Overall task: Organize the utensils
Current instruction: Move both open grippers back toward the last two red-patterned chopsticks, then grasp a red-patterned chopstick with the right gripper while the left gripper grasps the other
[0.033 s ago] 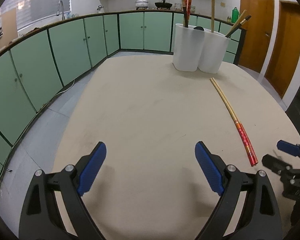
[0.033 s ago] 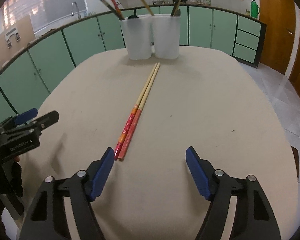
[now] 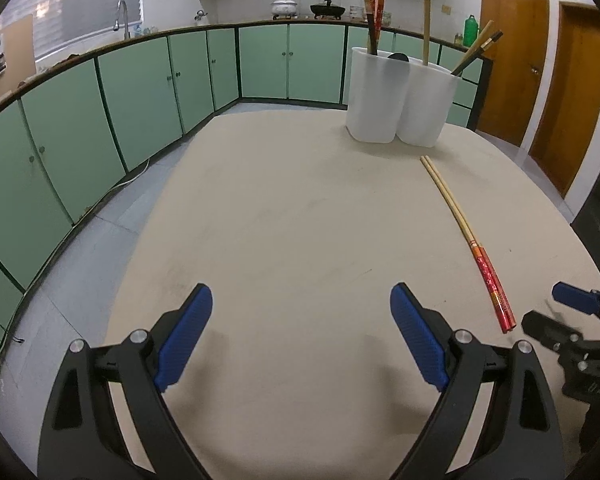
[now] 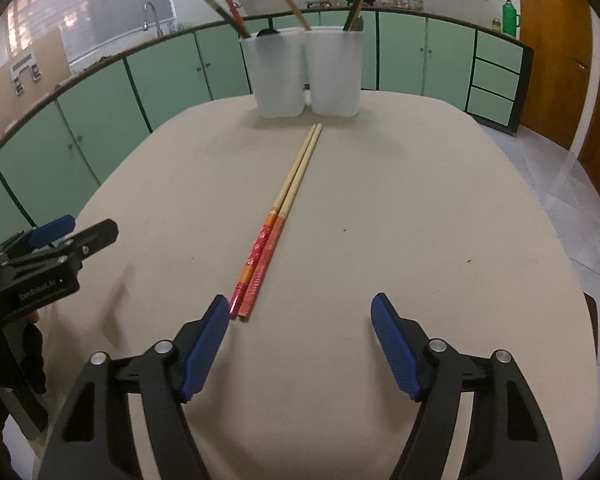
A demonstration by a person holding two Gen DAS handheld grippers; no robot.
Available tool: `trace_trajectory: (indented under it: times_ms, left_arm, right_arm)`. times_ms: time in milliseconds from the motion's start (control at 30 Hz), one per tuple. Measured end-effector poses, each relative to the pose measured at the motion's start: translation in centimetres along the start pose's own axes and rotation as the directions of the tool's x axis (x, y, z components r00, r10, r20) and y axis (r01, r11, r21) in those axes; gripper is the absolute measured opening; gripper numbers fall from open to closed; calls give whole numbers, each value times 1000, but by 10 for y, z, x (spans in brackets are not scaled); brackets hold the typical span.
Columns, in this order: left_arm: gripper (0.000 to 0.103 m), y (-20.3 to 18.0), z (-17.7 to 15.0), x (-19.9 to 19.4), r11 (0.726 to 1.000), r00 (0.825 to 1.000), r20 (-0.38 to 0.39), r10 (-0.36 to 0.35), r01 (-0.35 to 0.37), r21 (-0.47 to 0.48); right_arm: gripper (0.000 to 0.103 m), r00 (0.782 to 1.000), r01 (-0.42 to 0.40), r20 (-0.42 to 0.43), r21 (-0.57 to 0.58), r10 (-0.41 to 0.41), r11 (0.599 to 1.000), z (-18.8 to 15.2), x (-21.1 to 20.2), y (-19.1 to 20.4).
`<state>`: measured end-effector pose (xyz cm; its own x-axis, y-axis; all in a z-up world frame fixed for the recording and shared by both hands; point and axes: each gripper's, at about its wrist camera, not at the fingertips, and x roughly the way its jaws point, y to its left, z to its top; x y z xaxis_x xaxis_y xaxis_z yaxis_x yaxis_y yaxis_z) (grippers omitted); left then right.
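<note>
A pair of chopsticks (image 4: 278, 218) with red ends lies side by side on the beige table (image 4: 420, 200); it also shows in the left wrist view (image 3: 466, 238). Two white holders (image 4: 306, 72) stand at the table's far edge with several chopsticks and a dark utensil in them; they also show in the left wrist view (image 3: 400, 100). My right gripper (image 4: 298, 312) is open and empty, its left finger (image 4: 204, 348) just beside the chopsticks' red ends. My left gripper (image 3: 300, 300) is open and empty, left of the chopsticks.
Green cabinets (image 3: 140, 92) run around the room behind the table. The left gripper shows at the left edge of the right wrist view (image 4: 48, 252); the right gripper shows at the right edge of the left wrist view (image 3: 572, 328). Wooden doors (image 3: 540, 72) stand at right.
</note>
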<state>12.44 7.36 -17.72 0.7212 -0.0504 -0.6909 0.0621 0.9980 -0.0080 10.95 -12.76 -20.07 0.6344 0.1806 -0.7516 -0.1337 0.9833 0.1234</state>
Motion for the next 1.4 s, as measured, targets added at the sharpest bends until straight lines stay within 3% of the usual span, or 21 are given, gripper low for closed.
trace_trajectory:
  times_ms: [333, 633, 900, 1300, 1400]
  left_arm:
    - [88, -3, -2, 1, 1000, 1000, -4, -4, 4, 1]
    - [89, -4, -1, 2, 1000, 1000, -8, 0, 0, 0]
    - [89, -1, -1, 1, 1000, 1000, -5, 6, -6, -16]
    - [89, 1, -1, 3, 1000, 1000, -13, 7, -8, -22]
    - [89, -1, -2, 4, 1000, 1000, -18, 4, -4, -21]
  right_arm:
    - [69, 999, 34, -15, -25, -35, 999, 0, 8, 7]
    - [67, 994, 106, -13, -8, -106, 994, -1, 1, -10]
    - [41, 1000, 0, -15, 13, 0, 1000, -3, 3, -6]
    - [21, 1000, 25, -8, -19, -25, 1000, 1, 12, 10]
    - [8, 999, 31, -6, -11, -31, 999, 1, 12, 9]
